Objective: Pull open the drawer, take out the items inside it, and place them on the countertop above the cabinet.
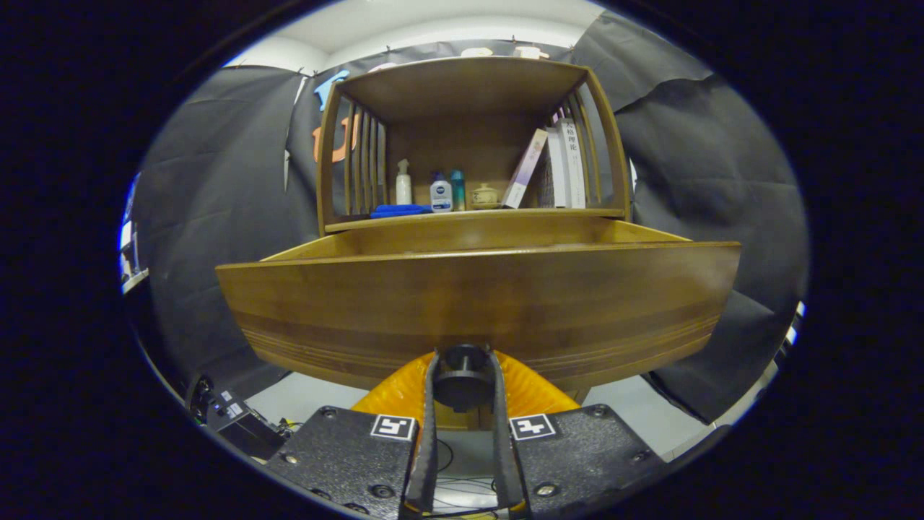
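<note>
Far left on the tabletop point(473, 215) above the cabinet, behind the side slats: a white pump bottle point(403, 183), w/ a flat blue item point(399, 211) lying just in front of it. Next right, a white bottle w/ blue cap point(441, 193), then a teal bottle point(458, 189) touching or just beside it, then a small tan lidded jar point(484, 196). Far right, books point(556, 167): one leans left against the upright ones.

Near side, the drawer point(476, 307) stands pulled out toward the camera; its wood front spans most of the width, top rim visible, inside hidden from this angle so contents can't be told.

Centre bottom: gripper point(462, 375) at the drawer's round dark knob point(462, 373). Fingers narrow, one on each side of the knob, both pressing it, so clamped on the knob. Below, a dark box w/ cables point(234, 422) sits on the floor at near left.
</note>
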